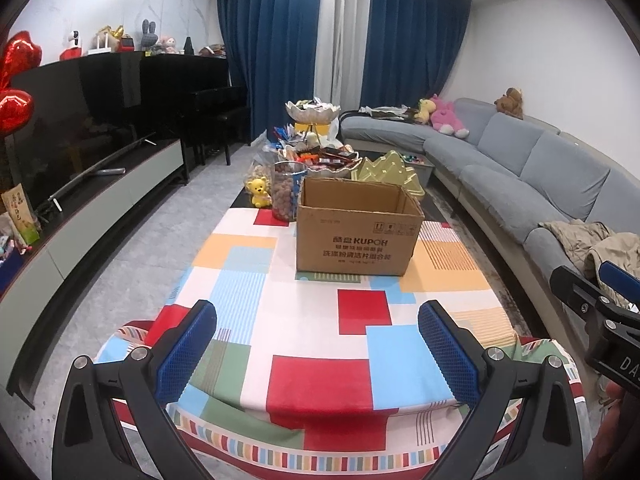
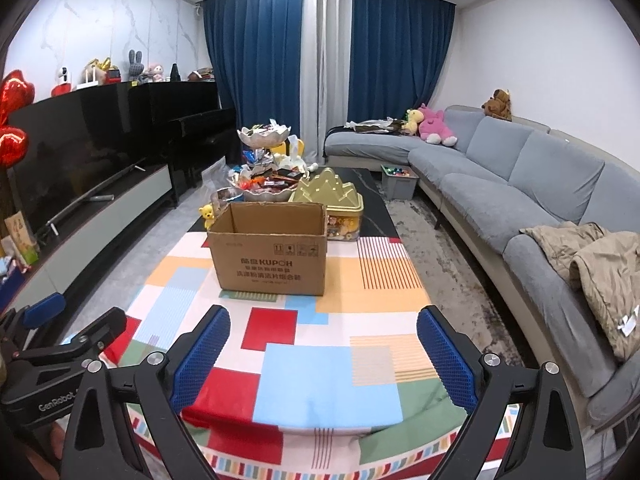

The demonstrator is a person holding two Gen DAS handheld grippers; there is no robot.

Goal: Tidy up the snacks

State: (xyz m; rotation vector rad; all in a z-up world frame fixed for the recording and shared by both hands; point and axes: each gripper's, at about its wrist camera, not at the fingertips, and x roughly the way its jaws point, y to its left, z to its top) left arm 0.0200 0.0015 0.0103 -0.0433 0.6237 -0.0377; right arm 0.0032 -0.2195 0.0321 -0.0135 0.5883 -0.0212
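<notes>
An open brown cardboard box (image 1: 358, 236) (image 2: 270, 254) stands in the middle of a table with a colourful patchwork cloth (image 1: 316, 344) (image 2: 320, 368). Behind it lie piled snacks in shell-shaped bowls (image 1: 320, 160) (image 2: 266, 188), a clear jar of round snacks (image 1: 286, 192) and a gold mountain-shaped tin (image 1: 390, 172) (image 2: 330, 200). My left gripper (image 1: 318, 344) hangs open over the near end of the cloth, nothing between its blue pads. My right gripper (image 2: 324, 354) is open likewise, holding nothing. Each gripper shows at the edge of the other's view.
A grey sectional sofa (image 2: 520, 184) with plush toys and a beige jacket (image 2: 600, 276) runs along the right. A TV (image 1: 76, 120) on a low cabinet and a black piano (image 1: 208, 96) line the left. A yellow bear figure (image 1: 259, 192) stands by the jar.
</notes>
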